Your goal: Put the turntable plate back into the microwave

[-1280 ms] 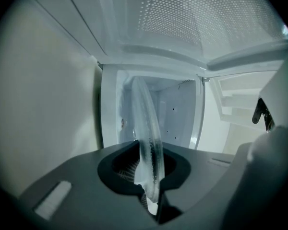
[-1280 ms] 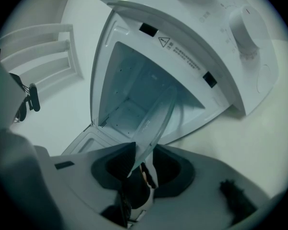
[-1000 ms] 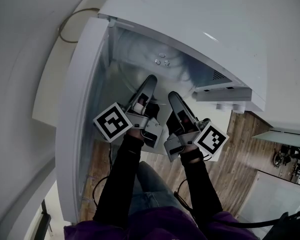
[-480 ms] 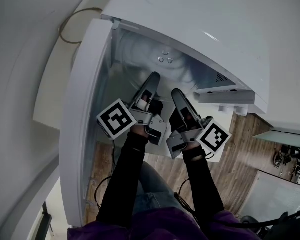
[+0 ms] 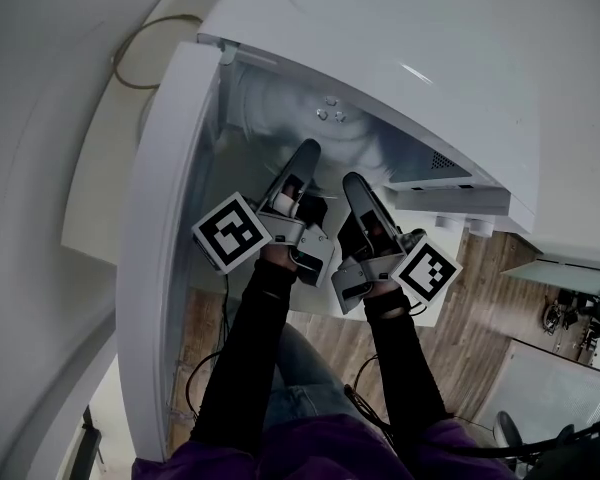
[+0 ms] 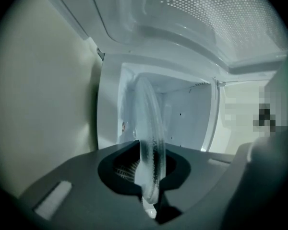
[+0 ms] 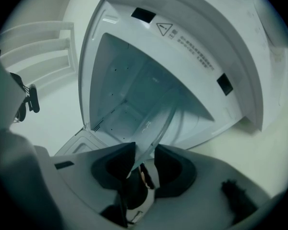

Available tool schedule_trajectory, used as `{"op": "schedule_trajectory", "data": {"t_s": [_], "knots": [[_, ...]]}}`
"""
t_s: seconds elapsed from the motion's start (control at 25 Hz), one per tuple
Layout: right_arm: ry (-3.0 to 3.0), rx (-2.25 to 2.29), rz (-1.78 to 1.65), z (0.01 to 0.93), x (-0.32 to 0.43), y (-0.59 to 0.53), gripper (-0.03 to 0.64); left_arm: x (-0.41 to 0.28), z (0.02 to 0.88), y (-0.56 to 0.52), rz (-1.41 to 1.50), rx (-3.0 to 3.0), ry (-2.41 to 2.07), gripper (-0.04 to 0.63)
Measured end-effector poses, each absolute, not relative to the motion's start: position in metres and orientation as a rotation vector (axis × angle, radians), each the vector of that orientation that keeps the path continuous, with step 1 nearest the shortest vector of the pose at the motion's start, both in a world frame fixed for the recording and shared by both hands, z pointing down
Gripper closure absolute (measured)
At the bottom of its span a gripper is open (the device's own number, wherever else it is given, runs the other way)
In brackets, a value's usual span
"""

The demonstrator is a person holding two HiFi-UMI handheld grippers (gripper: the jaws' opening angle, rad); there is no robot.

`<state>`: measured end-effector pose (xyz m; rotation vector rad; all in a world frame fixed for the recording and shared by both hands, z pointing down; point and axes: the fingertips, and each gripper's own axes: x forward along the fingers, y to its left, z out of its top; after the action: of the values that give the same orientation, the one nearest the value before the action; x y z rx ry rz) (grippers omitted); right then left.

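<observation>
Jaws of the left gripper (image 6: 149,174) and right gripper (image 7: 143,159) each clamp the near rim of the glass turntable plate (image 6: 148,123), side by side. From both grips the plate reaches straight ahead into the open microwave (image 5: 400,38), whose door (image 5: 155,238) stands at left. Seating it on the cavity floor seems to remain.

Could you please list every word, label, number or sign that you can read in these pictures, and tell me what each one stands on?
No word or number can be read in any view.
Warning triangle on the white microwave frame: a sign, no letters.
Lines of print beside that triangle: too small and blurred to read.
Black-and-white square patterns on the left marker cube and the right marker cube: no letters.
</observation>
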<state>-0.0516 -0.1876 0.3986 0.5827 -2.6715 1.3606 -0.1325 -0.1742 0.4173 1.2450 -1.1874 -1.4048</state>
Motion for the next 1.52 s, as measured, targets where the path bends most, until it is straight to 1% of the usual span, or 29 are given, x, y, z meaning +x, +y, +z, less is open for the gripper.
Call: {"op": "schedule_trajectory", "data": {"t_s": [0.44,0.56,1.04,1.52], "knots": [[-2.661,0.604,1.373,0.404,-0.049,-0.190,0.497,-0.133,0.422,-0.175,-1.421,1.233,-1.174,0.558],[-2.658,0.608,1.349,0.407,-0.046,-0.190,0.488,-0.132,0.426,-0.176,-1.422,1.228,-1.175,0.558],[-2.644,0.535,1.366,0.414,-0.043,-0.186,0.485,-0.134,0.435,-0.184,-1.417,1.212,-1.154,0.558],[-2.626,0.537,1.391,0.412,-0.049,-0.183,0.491,-0.136,0.430,-0.189,-1.335,1.214,-1.207,0.558]]}}
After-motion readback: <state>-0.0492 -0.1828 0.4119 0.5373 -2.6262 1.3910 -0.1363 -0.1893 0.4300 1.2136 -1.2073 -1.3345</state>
